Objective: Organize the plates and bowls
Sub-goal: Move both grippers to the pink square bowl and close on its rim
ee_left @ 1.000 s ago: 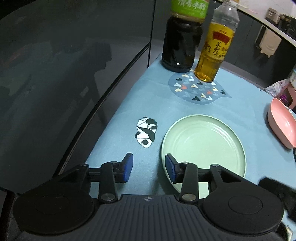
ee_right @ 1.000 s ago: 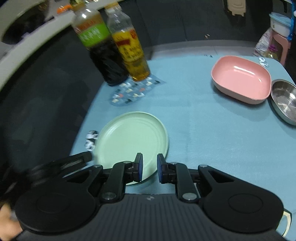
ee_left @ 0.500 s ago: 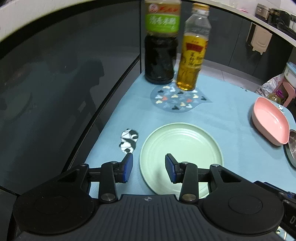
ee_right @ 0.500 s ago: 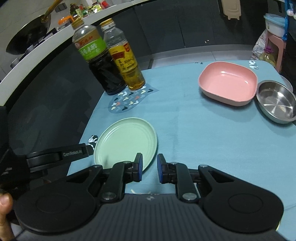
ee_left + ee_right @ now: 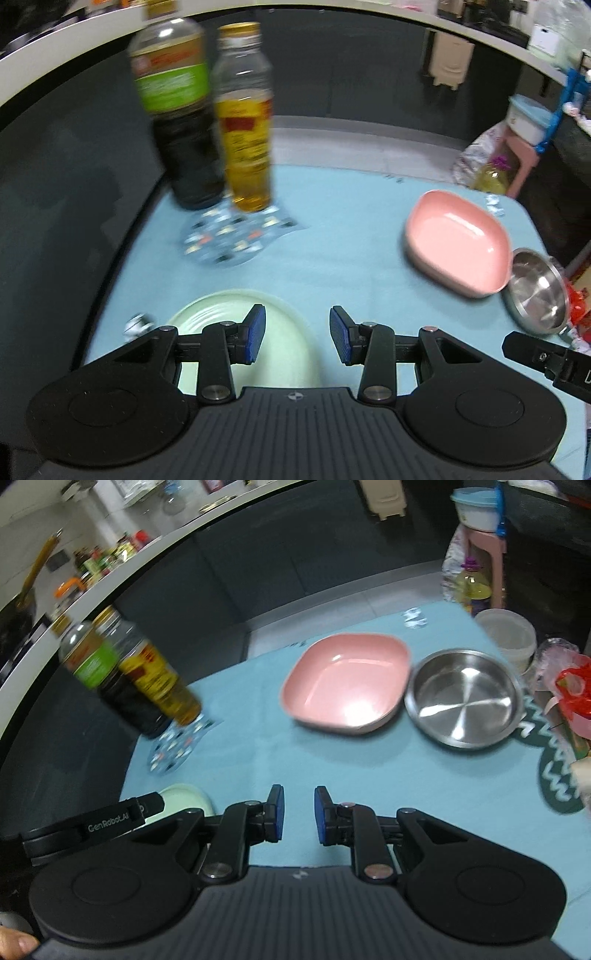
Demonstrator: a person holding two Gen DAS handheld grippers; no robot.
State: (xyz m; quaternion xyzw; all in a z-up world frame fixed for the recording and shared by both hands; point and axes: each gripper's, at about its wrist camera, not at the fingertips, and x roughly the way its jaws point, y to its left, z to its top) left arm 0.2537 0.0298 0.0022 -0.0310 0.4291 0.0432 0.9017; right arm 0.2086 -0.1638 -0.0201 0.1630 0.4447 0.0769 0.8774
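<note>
While both claws hang empty over the table (image 5: 258, 760), left claw (image 5: 295, 334) parted above the green plate (image 5: 280, 325), right claw (image 5: 297, 814) opening; pink bowl (image 5: 347, 686) touches steel bowl (image 5: 463, 698).

Both views were motion-blurred. Bottle (image 5: 173, 122) labels were unreadable, the dark bottle's cap cut off at the top edge of the left view. Green plate (image 5: 221, 314) was partly hidden behind the left gripper (image 5: 297, 336); in the right view only a sliver showed. Steel bowl (image 5: 535, 291) partly blocked.
</note>
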